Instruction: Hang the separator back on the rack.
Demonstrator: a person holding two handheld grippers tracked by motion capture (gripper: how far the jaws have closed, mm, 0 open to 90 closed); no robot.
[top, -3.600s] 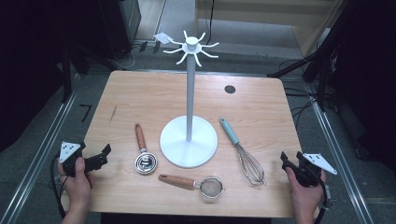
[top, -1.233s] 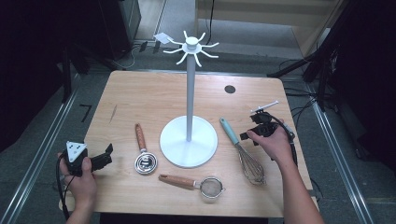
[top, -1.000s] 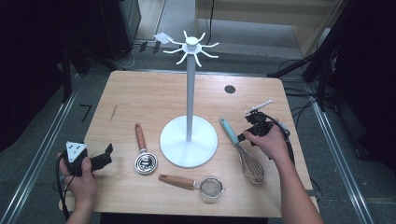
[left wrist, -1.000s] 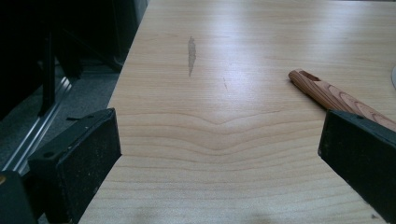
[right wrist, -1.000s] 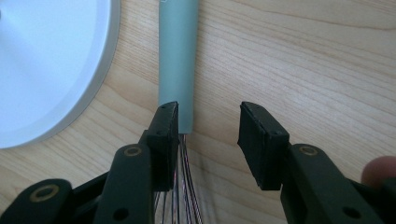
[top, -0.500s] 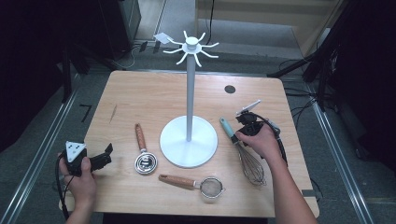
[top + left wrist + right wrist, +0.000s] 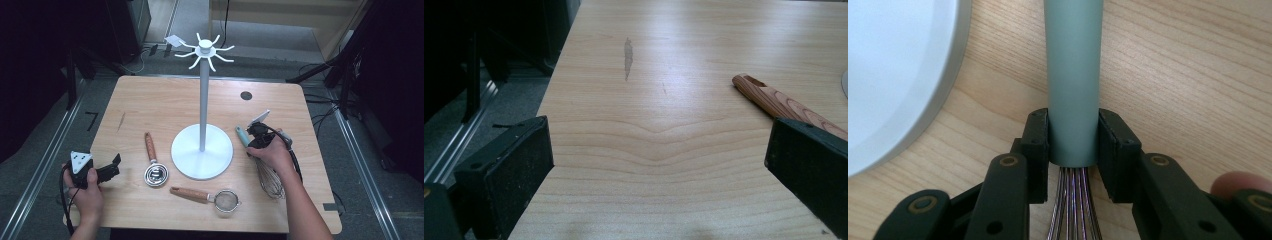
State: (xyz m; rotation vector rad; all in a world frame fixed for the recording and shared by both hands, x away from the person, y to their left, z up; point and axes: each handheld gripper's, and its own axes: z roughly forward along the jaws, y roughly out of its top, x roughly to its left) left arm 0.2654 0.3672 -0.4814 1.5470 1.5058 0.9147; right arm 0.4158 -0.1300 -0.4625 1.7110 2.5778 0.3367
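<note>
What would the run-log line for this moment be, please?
right gripper: shut on whisk handle, on table | left gripper: open, idle | stand: hooks bare

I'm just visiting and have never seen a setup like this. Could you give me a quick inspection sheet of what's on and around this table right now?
Surface: light wooden table, one dark streak, round black hole.
Job's things: white hook stand with round base; teal-handled wire whisk; wood-handled mesh strainer; wood-handled metal measuring cup; all three lying flat.
Clutter: nothing seen.
Grippers: right gripper shut on the whisk handle, beside the stand's base; left gripper open, held at the table's left edge.
Cables: black cable trails from the right gripper along the arm.
Surroundings: dark equipment, metal rails on the floor.
</note>
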